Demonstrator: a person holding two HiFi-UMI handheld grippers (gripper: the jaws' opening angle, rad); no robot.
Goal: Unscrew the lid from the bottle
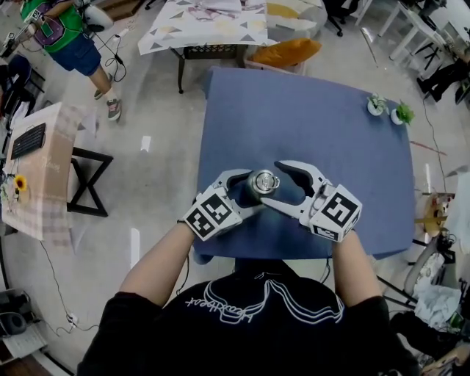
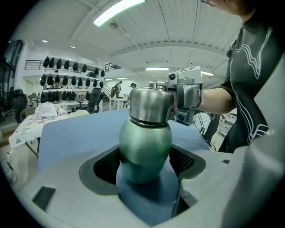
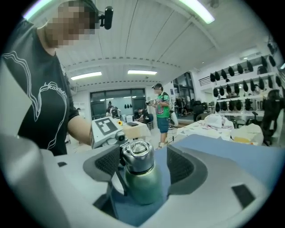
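A green bottle (image 2: 144,142) with a steel lid (image 2: 150,104) stands upright near the front of the blue table (image 1: 294,117). My left gripper (image 1: 248,192) is shut on the bottle's round body, with both pads against its sides in the left gripper view. My right gripper (image 1: 274,183) comes in from the right at lid height and stands open. In the right gripper view the lid (image 3: 138,156) sits between the wide jaws, close to the left pad, with a clear gap to the right pad. The bottle's green body (image 3: 142,182) shows below it.
Two small potted plants (image 1: 377,105) stand at the table's far right corner. An orange cushion (image 1: 286,51) and a table with a patterned cloth (image 1: 213,22) lie beyond the far edge. A side table (image 1: 44,161) is at the left, and a person in green (image 1: 62,33) stands far left.
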